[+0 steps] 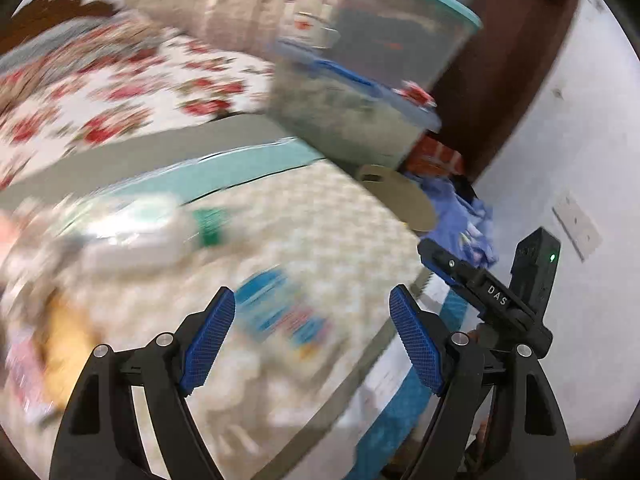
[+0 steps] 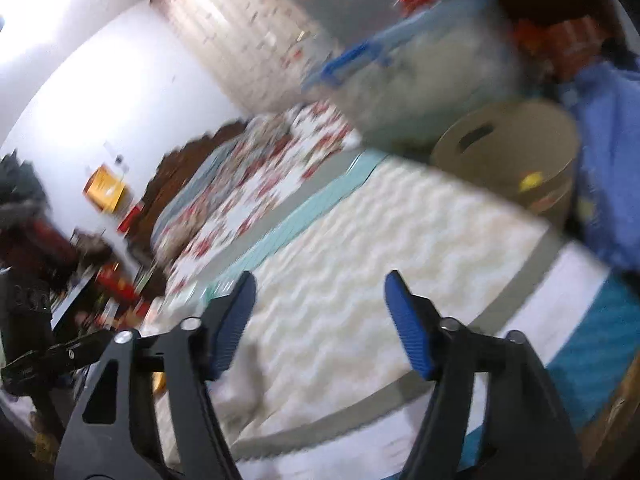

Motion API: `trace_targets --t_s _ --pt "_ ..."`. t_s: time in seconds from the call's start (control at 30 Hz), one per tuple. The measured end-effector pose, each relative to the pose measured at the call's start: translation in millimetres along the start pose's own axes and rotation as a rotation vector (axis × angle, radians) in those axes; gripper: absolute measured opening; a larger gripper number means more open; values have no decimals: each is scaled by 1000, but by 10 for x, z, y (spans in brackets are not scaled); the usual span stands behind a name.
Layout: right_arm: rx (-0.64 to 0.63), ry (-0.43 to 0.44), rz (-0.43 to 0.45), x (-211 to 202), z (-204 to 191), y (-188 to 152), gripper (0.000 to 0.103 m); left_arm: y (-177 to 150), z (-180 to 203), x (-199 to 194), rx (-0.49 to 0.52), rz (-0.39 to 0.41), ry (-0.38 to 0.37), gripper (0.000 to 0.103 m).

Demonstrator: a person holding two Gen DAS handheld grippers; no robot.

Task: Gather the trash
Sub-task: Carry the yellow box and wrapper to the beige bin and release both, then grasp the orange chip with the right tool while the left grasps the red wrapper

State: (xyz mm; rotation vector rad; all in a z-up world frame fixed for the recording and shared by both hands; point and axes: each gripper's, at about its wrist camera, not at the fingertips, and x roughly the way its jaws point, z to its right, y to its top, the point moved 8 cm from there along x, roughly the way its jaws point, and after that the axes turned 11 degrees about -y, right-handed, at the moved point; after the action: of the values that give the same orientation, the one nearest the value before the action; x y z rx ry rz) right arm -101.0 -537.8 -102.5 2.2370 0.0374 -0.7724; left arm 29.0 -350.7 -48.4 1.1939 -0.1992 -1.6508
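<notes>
Left wrist view first, and it's pretty motion-smeared. The left tool (image 1: 312,300) has its blue ribbed pads spread wide apart with nothing between them, hanging over a fluffy cream-white rug (image 1: 320,220). Right ahead of the tool, between the pads, lies a flat blue, white and red wrapper (image 1: 280,312); its print is too blurred to read. Further ahead and to the left lies a clear plastic bottle with a green cap (image 1: 152,232), on its side on the rug. At the far left there's more blurry litter, something yellowish and something pink, can't tell what. The only readable writing is "DAS" in white on the black body of the right tool (image 1: 496,296), which pokes in just right of this one, with a small green light lit on it. Beyond the rug are stacked clear plastic storage tubs with blue lids (image 1: 360,112) and a tan round bin (image 1: 400,200).

Right wrist view: the right tool (image 2: 320,292) also has its pads apart and empty, over bare rug. No bottle or wrapper here. What you do get is the tan bin's side handle slot ahead to the right, a crumpled blue cloth (image 2: 608,140) beside it, and a floral red-and-white bedspread (image 2: 260,184) ahead to the left. There's a yellow-orange box (image 2: 105,190) against the white wall, label unreadable.
</notes>
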Motion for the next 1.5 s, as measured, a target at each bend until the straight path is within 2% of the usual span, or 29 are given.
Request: trace_targets --t_s 0.07,0.23,0.4,0.5,0.57,0.63,0.77,0.83,0.9,1.03,1.13,1.2,1.33,1.5 --pt "-18 32 -54 77 -173 -181 55 -151 -262 -240 -66 11 15 76" --pt "-80 50 -168 306 -567 -552 56 -458 -727 -590 -158 26 79 76" --pt "-151 9 -210 462 -842 -752 64 -573 -1181 -1124 -217 108 179 76" --pt "-165 51 -292 556 -1032 -981 63 -624 -1468 -1427 -278 159 222 76" --pt "-227 80 -328 556 -1242 -1168 62 -648 -1590 -1582 -292 185 259 75" --pt "-305 50 -291 493 -1412 -1272 63 -672 -1725 -1724 -301 206 302 75" --pt "-358 -51 -100 273 -1578 -1113 63 -734 -1992 -2005 -313 235 425 75" --pt "-358 -42 -44 149 -1665 -995 63 -761 -2087 -2135 -330 260 442 75" --pt "-377 2 -28 88 -1849 -959 63 -798 -2239 -2293 -369 287 461 75" --pt "-440 78 -104 160 -2182 -1124 63 -838 -2477 -2492 -451 325 427 75" --pt "-453 144 -212 322 -2406 -1350 63 -824 -2578 -2561 -468 337 427 75" --pt "-464 172 -276 461 -2579 -1483 63 -802 -2670 -2549 -486 317 420 75" --pt "-465 135 -310 708 -2687 -1594 63 -779 -2655 -2541 -496 317 361 74" --pt "-410 83 -353 1068 -2650 -1534 63 -852 -2283 -2191 -429 219 231 42"
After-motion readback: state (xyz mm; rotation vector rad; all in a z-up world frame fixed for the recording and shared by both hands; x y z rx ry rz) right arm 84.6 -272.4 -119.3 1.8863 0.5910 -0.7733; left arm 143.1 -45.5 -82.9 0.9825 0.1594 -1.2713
